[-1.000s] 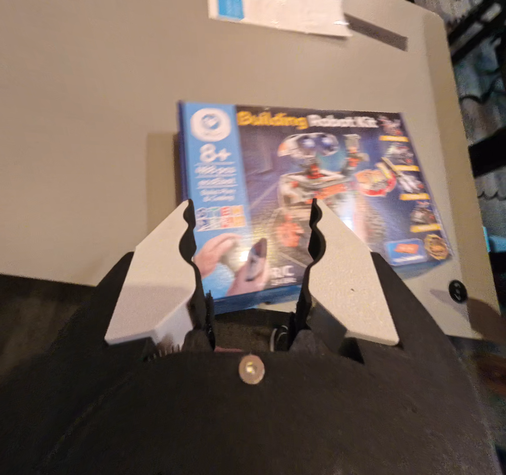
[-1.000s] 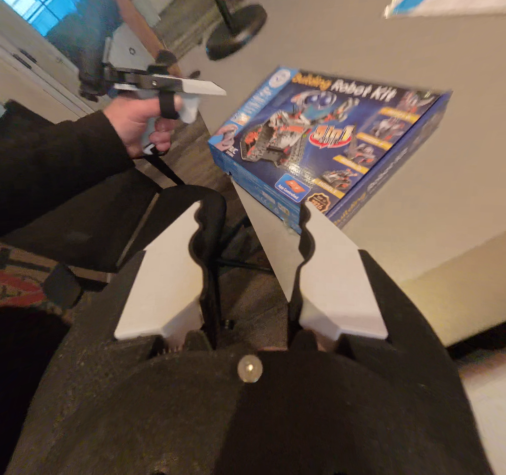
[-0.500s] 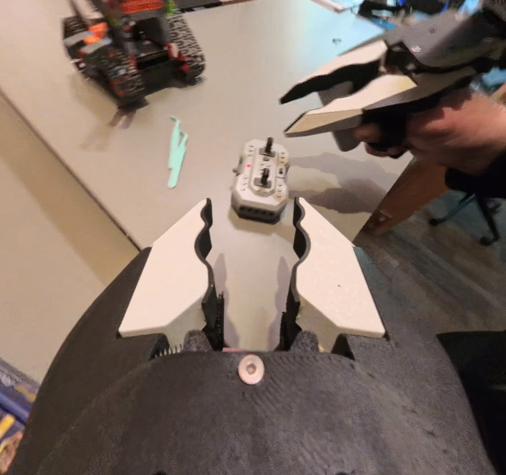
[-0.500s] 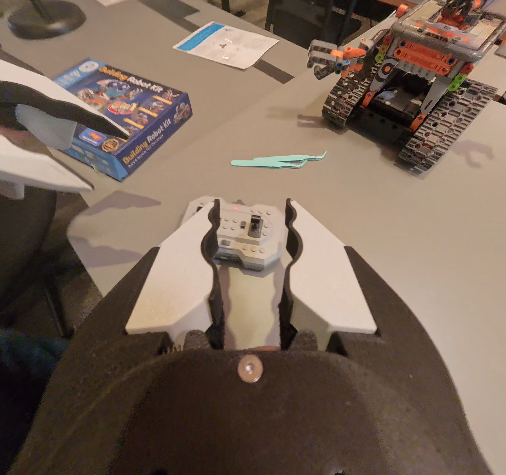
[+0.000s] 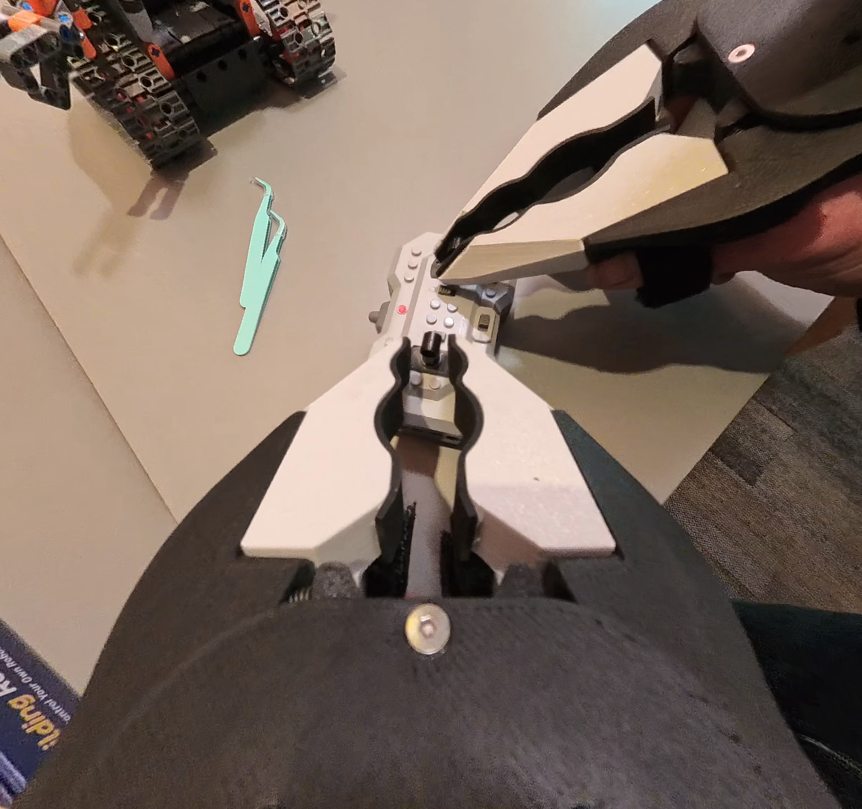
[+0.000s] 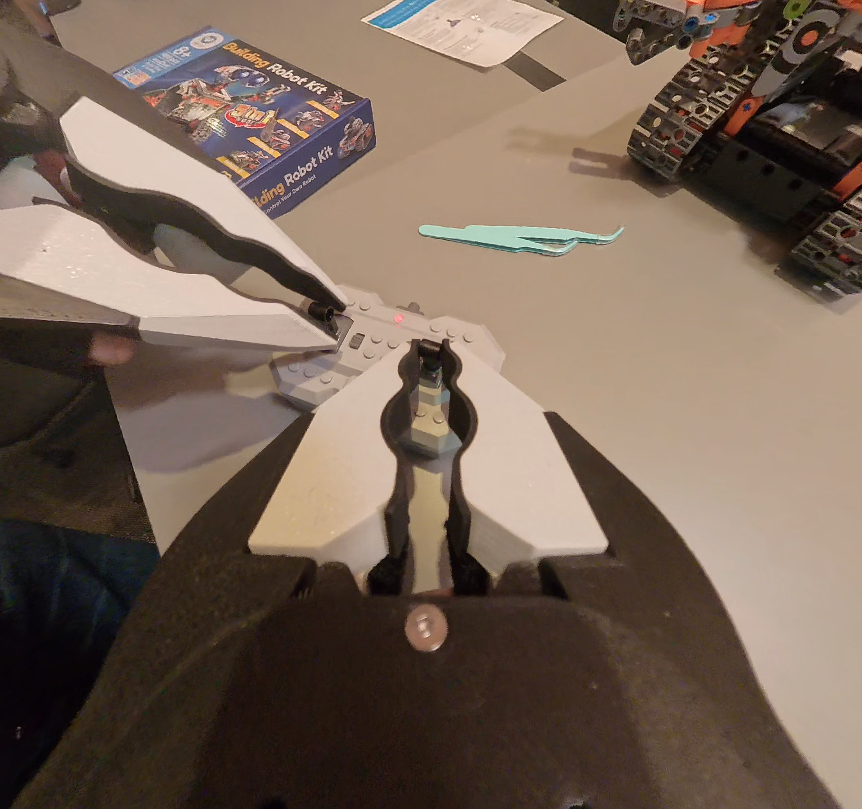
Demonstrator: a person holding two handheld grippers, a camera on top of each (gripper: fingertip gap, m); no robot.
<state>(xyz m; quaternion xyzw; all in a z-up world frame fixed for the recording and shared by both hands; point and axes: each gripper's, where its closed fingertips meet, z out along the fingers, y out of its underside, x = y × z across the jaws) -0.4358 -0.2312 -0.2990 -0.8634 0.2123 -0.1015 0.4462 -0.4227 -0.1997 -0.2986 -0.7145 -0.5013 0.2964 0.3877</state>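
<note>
A grey remote controller with two black joysticks and a lit red light lies near the table's corner; it also shows in the right wrist view. My left gripper is shut on the near joystick. It enters the right wrist view from the left. My right gripper is shut on the other joystick. In the left wrist view it comes in from the upper right, tips down on the controller, held by a hand.
Teal tweezers lie on the grey table beyond the controller. A tracked black, grey and orange brick robot stands farther back. A blue kit box and a paper sheet lie on the neighbouring table. About 4 cm separates my left fingertips from my right.
Both grippers have swung from the blue box to the controller, come down over it and closed, each on one joystick. Half a second ago both were open above it.
</note>
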